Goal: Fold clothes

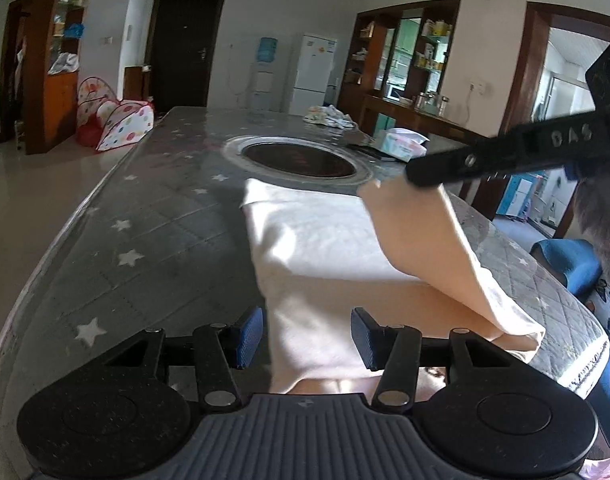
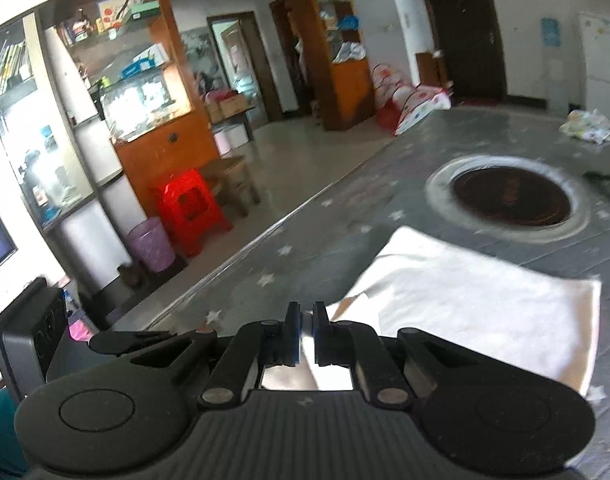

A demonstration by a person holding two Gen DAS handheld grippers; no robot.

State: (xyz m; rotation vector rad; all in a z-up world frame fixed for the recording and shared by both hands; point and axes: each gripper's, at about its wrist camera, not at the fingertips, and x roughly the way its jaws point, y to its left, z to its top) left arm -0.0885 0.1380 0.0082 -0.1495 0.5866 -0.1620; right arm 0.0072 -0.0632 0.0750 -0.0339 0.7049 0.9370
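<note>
A pale cream garment (image 1: pixel 329 240) lies on the grey star-patterned table (image 1: pixel 153 232), below the round dark inset. My left gripper (image 1: pixel 307 336) is open, its blue pads either side of the garment's near end, close above it. My right gripper (image 1: pixel 415 178) comes in from the right and is shut on a corner of the garment, lifting a flap (image 1: pixel 425 248) up over the flat part. In the right wrist view the right gripper (image 2: pixel 305 332) is shut on a thin fold of cloth, with the garment (image 2: pixel 485 304) spread beyond it.
A round dark inset with a metal ring (image 1: pixel 299 160) sits mid-table. A tissue box (image 1: pixel 403 144) and a crumpled cloth (image 1: pixel 331 116) lie at the far end. The table's left edge (image 2: pixel 241 252) drops to the floor, with a red stool (image 2: pixel 189 208) below. A blue chair (image 1: pixel 569 264) stands at the right.
</note>
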